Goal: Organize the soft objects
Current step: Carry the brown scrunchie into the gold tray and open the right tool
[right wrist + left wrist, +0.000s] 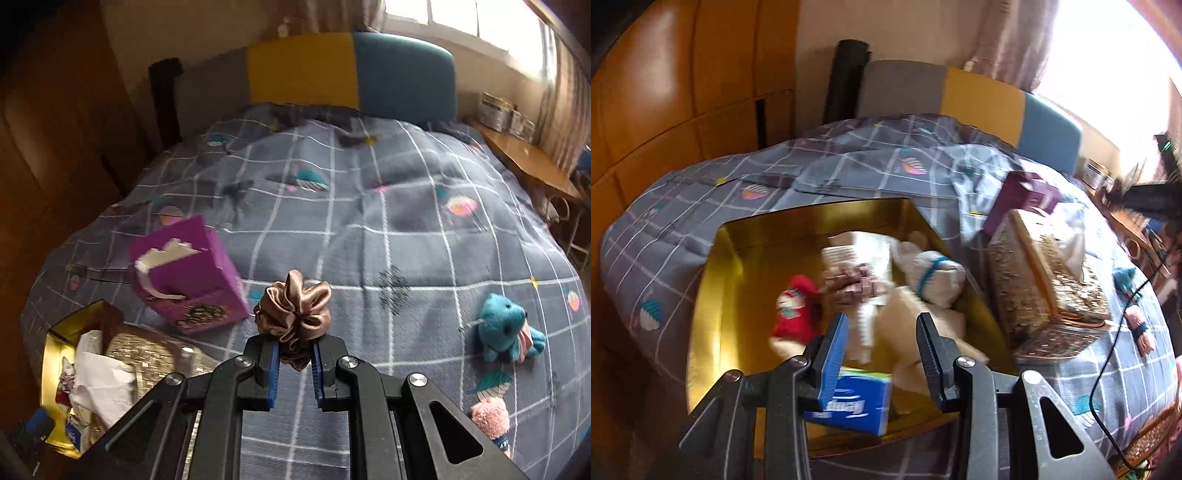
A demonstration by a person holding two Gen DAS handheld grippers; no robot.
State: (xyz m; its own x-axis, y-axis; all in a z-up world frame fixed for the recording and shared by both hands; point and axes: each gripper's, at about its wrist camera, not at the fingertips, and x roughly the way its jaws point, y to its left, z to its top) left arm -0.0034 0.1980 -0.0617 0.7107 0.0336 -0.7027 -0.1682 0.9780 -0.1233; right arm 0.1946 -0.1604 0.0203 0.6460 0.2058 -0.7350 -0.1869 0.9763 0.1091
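Up over the bed (388, 229), the right hand-held gripper (295, 354) is clamped on a brown satin scrunchie (293, 310), whose folds bulge out above the blue finger pads (274, 365). Toward the bed's right edge lies a teal plush bear (508, 328), and nearer the foot a pink fuzzy toy (489, 417) sits just beyond the gripper's frame. A purple box (188, 273) rests tilted on the quilt toward the left edge, with a sequined gold box (1049, 291) close beside it.

The left hand-held gripper (882, 332) hangs with its fingers spread apart, holding nothing, above an open gold-lined box (716, 310) at the bed's left side. Inside it sit a red sock-like item (794, 314), a rolled white sock with a teal stripe (934, 277), cream plush material (901, 317) and a blue tissue pack (857, 402) at the near wall. A black cable (1108, 354) trails across the quilt on the right.
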